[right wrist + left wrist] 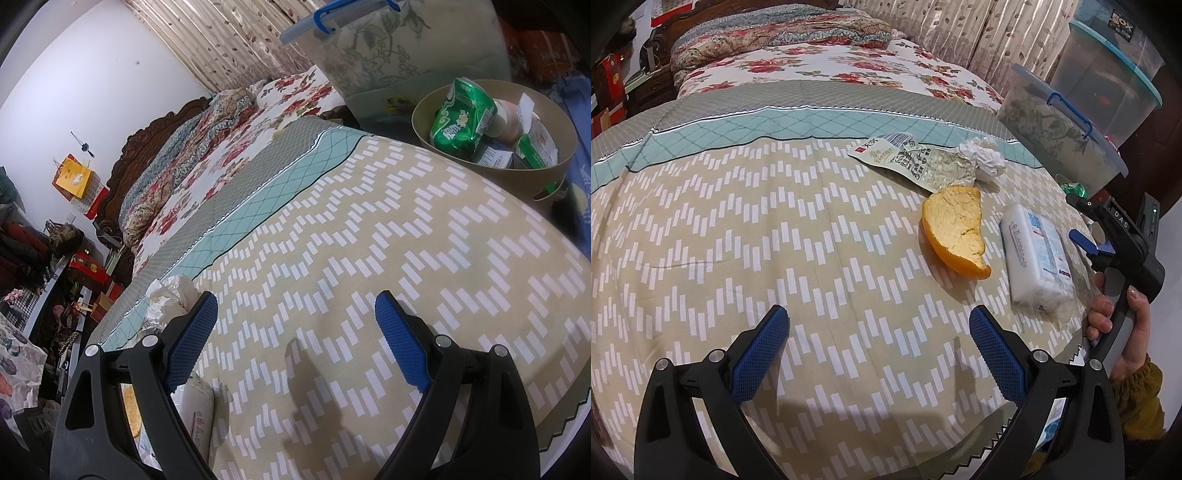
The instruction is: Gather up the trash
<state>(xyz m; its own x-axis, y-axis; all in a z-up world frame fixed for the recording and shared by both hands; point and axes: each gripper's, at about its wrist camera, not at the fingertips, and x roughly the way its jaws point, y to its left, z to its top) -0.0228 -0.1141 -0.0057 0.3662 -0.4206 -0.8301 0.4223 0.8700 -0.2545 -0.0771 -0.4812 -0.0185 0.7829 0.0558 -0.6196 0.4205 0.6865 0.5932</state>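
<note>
Here, the patterned bedspread [798,236] carries the trash. My bin [554,162], a tan bowl already holding a green can [461,118] and cartons, sits at the bed's far right edge. My left gripper [879,332] hovers wide open and empty; my right gripper [295,325] is likewise spread, holding nothing. The tissue pack [1038,254], orange peel [955,230], snack wrapper [905,157] and crumpled tissue [984,158] lie clustered together.
</note>
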